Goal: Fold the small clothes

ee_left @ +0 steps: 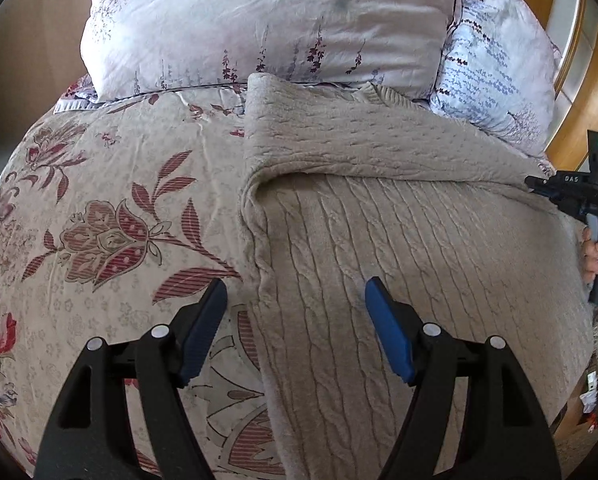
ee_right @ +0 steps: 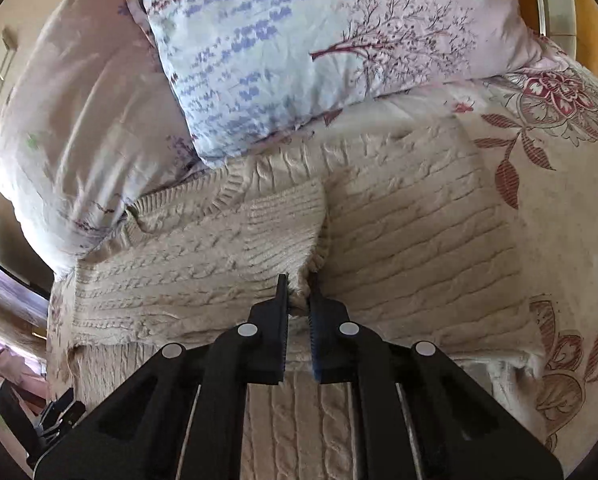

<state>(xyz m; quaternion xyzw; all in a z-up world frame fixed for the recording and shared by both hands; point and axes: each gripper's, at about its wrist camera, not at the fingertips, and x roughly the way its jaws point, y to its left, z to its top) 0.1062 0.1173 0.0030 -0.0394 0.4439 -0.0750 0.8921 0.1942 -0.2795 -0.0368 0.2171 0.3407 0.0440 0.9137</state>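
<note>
A beige cable-knit sweater [ee_left: 399,220] lies on the floral bedspread [ee_left: 111,208], its upper part folded over across the top. My left gripper [ee_left: 295,292] is open and empty, hovering over the sweater's left edge. My right gripper [ee_right: 298,290] is shut on a fold of the sweater [ee_right: 419,232] near the cuff of a sleeve laid across the body. The right gripper also shows in the left wrist view [ee_left: 539,184], at the sweater's right edge.
Two pale floral pillows [ee_left: 259,20] [ee_right: 319,52] lie at the head of the bed, touching the sweater's top. A wooden headboard [ee_left: 591,92] stands at the far right. The person's hand [ee_left: 595,256] holds the right gripper's handle.
</note>
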